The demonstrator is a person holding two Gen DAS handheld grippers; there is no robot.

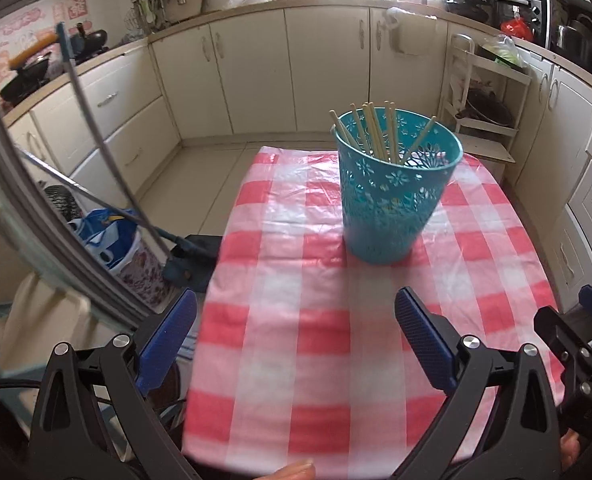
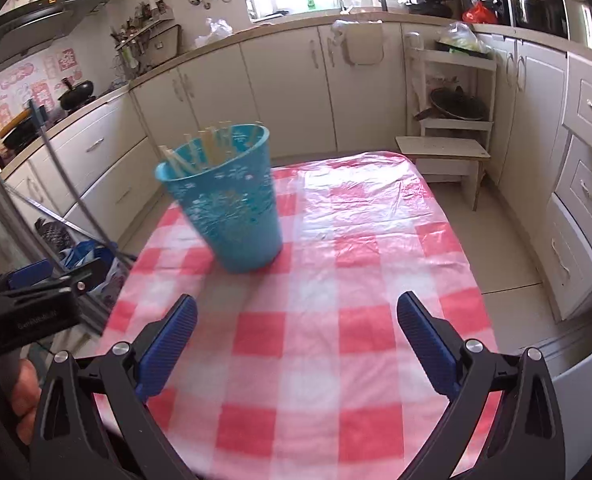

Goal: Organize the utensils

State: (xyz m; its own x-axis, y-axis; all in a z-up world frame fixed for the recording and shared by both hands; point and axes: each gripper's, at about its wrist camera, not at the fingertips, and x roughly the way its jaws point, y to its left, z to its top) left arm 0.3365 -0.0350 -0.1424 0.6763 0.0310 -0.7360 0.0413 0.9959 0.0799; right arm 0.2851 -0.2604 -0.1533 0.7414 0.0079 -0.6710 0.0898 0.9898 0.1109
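The left gripper (image 1: 296, 344) hangs over the near part of the worktop (image 1: 296, 420) with its blue pads (image 1: 424, 344) spread wide and nothing between them. The right gripper (image 2: 296, 344) is the same — spread wide, holding nothing, above the near half of the checked cloth (image 2: 336, 360) that covers the worktop.

The cup (image 1: 392, 188), a teal plastic one with a cut-out flower pattern, stands upright on the cloth, well ahead of both grippers and touching neither. In the left view it sits a little right of centre; in the right view it appears left of centre (image 2: 231, 200), near the cloth's left edge. A bundle of pale chopsticks (image 1: 376, 132) stands inside it, leaning at different angles, their tips sticking out above the rim.

In the left view, part of the right gripper's black frame shows at the right edge; in the right view, the left one's body shows at the left edge — so the two are side by side.

Beyond the worktop, cream cabinets (image 2: 279, 92) run along the kitchen walls, and a small white stool (image 2: 444, 152) stands on the floor just past the far right corner.
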